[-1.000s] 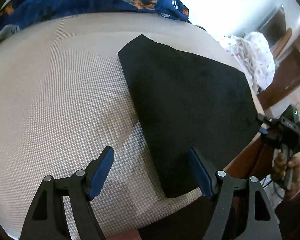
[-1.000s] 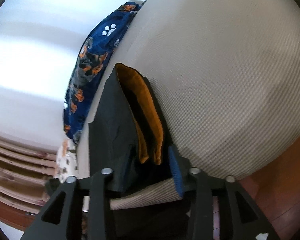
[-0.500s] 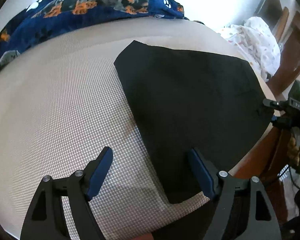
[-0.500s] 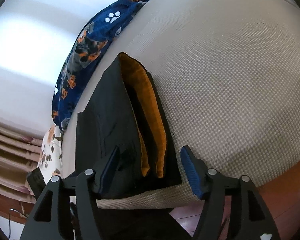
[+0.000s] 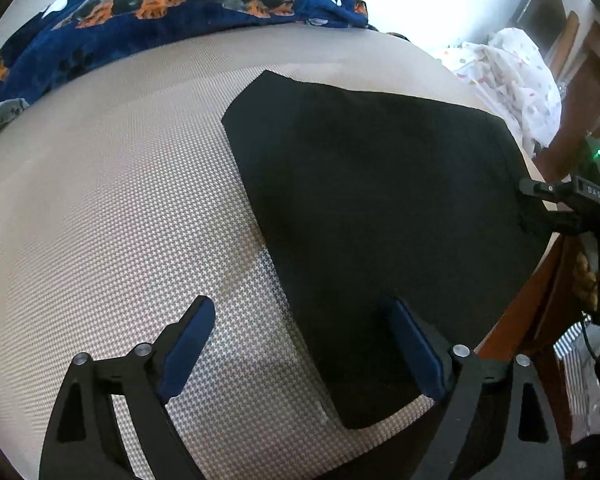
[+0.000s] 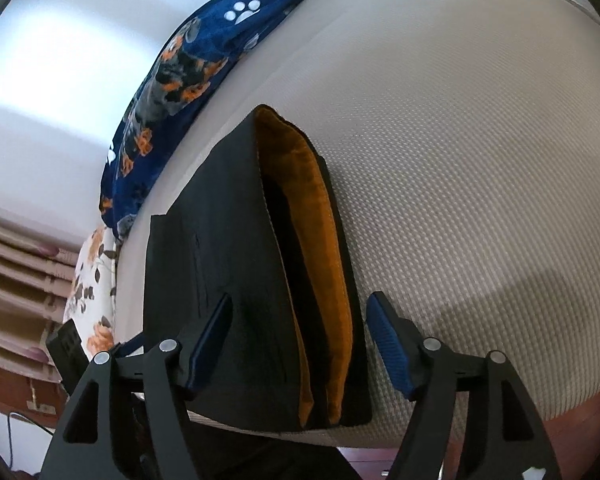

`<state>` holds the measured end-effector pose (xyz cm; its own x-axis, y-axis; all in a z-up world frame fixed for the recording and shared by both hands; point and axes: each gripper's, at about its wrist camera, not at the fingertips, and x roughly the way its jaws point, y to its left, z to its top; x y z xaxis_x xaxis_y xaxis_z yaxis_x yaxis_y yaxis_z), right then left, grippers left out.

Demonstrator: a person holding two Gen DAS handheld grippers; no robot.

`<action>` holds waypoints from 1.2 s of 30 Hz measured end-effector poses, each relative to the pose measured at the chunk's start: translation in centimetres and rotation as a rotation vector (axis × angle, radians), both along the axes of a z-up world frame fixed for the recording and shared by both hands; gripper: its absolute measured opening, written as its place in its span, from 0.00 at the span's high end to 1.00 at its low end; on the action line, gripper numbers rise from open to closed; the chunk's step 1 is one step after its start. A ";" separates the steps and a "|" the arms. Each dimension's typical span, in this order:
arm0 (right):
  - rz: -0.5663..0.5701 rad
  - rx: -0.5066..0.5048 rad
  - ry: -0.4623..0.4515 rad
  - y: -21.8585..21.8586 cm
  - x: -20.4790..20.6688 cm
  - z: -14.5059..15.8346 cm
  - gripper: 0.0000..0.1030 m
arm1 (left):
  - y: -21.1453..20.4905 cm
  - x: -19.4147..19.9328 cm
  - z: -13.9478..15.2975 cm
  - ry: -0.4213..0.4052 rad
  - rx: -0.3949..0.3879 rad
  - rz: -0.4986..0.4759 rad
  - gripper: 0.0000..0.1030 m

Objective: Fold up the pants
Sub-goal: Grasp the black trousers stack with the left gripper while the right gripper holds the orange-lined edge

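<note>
Both grippers, left gripper [image 5: 300, 344] and right gripper [image 6: 298, 344], opening, nothing clamped | pants [image 5: 372, 200] soft, limp, light, stacked layers | grasp at folded edge.

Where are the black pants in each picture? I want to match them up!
Left wrist view: the black pants lie flat, centre-right, running down to the bed's near edge.
Right wrist view: the black pants sit low and centre, orange lining showing.
Shared landmark: the blue dog-print blanket at the bed's far side.

Close downward wrist views, shared pants [image 5: 372, 216]
</note>
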<state>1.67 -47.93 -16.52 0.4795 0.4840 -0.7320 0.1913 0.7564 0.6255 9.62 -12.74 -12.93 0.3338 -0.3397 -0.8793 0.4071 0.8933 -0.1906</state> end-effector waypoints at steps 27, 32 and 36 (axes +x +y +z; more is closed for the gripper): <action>0.422 0.346 0.180 -2.6 4.4 -2.6 0.25 | 1.3 6.5 -1.9 0.405 -0.554 -0.249 0.12; 0.527 0.344 0.159 -0.9 4.7 -2.0 0.10 | 0.8 6.8 -1.7 0.418 -0.541 -0.323 0.12; 0.578 0.342 0.112 0.1 5.1 -1.6 0.09 | 1.3 6.9 -1.9 0.430 -0.545 -0.353 0.12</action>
<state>6.74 -47.81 -18.16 0.0048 0.8525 -0.5227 -0.1064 0.5202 0.8474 16.49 -11.48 -14.80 -0.2069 -0.7839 -0.5854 0.4412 0.4593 -0.7710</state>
